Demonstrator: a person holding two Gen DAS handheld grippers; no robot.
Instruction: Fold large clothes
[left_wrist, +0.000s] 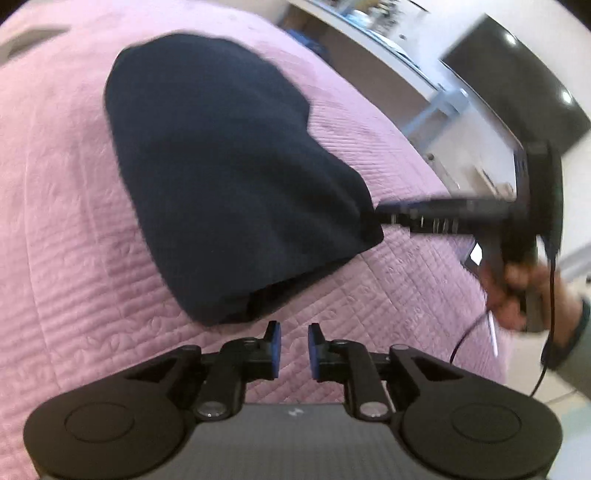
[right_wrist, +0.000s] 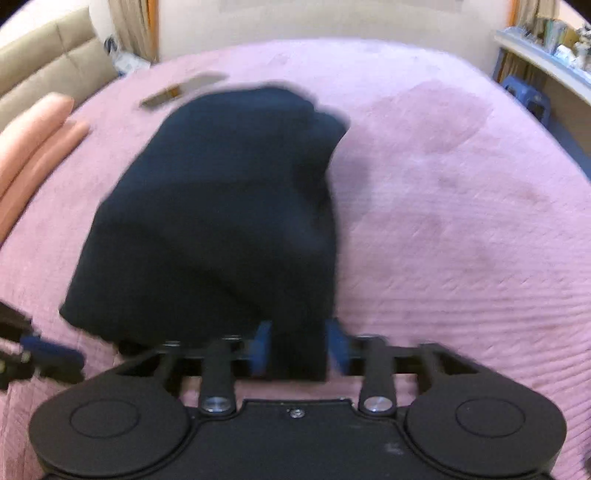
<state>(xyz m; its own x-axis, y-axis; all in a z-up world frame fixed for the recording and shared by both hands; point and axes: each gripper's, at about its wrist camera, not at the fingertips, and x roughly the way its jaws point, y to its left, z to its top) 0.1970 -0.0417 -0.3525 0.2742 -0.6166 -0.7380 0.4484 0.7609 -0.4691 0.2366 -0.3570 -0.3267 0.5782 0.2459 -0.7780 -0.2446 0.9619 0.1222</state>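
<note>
Navy garment (left_wrist: 221, 166) folded into a thick bundle, lying on pink quilted bedspread (left_wrist: 74, 221), near the bed's front edge. Narrows toward the far end, widens toward the cameras, layered edges showing at the near side.

Left gripper (left_wrist: 294, 343) just short of the bundle's near edge, angled down at the quilt. Blue pads (left_wrist: 275, 339) a narrow gap apart, nothing between them, not touching cloth.

Right gripper (right_wrist: 299, 347) at the garment's near right corner. Pads (right_wrist: 260, 347) spread wide, a strip of the dark cloth lying in the gap between them. Much blur here; no squeeze on the fabric to be made out, so read as standing apart around the cloth rather than clamped. From the left wrist view, reaches in from the right with its fingers at that same corner, gripped by a hand (left_wrist: 517, 288), black cable (left_wrist: 465, 339) trailing below.

Beyond the garment on the bedspread, a flat greyish object (right_wrist: 184, 90), too smeared to name. Peach pillow (right_wrist: 33, 147) at the left edge of the bed. Blue stool (right_wrist: 528, 99) beside the bed at right, under a cluttered shelf (right_wrist: 546, 55). Dark screen (left_wrist: 517, 85) on the wall.
</note>
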